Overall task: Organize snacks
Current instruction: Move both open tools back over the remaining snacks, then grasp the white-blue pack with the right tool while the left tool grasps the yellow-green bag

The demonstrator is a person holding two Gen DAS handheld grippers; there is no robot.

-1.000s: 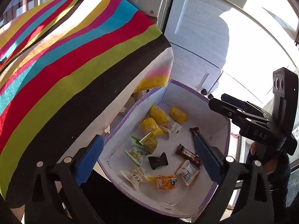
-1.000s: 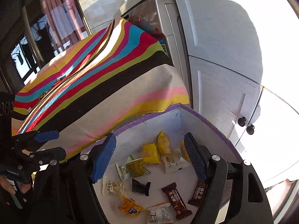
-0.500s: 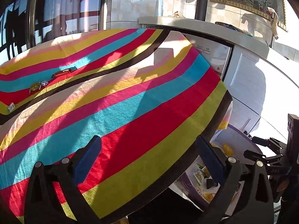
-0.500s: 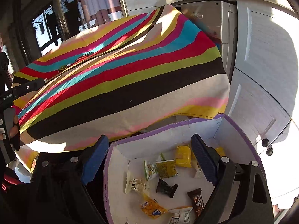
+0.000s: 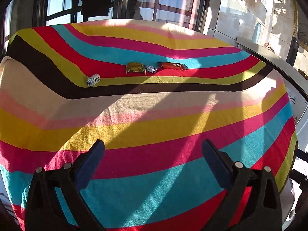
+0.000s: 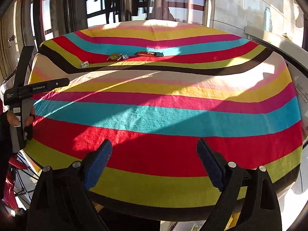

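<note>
Several snacks lie on the far side of the striped tablecloth [image 5: 154, 115]: a small white and blue packet [image 5: 93, 80], a green-yellow packet [image 5: 135, 68], a small silver-blue candy [image 5: 151, 69] and a red-brown bar [image 5: 171, 65]. The same snacks show in the right wrist view: white packet [image 6: 84, 64], green packet [image 6: 115, 57], silver candy [image 6: 125, 57], red bar [image 6: 147, 54]. My left gripper [image 5: 153, 148] is open and empty above the near part of the cloth. My right gripper [image 6: 154, 147] is open and empty over the near edge. The snack box is out of view.
The left gripper's body and the hand holding it [image 6: 19, 104] show at the left of the right wrist view. A white appliance [image 5: 296, 104] and a counter with a bottle [image 5: 257, 31] stand to the right. Windows [image 5: 96, 0] are behind the table.
Both grippers have swung up and away from the purple-rimmed box of snacks on the floor and now face across the tabletop. The box has left both views. Both stay open.
</note>
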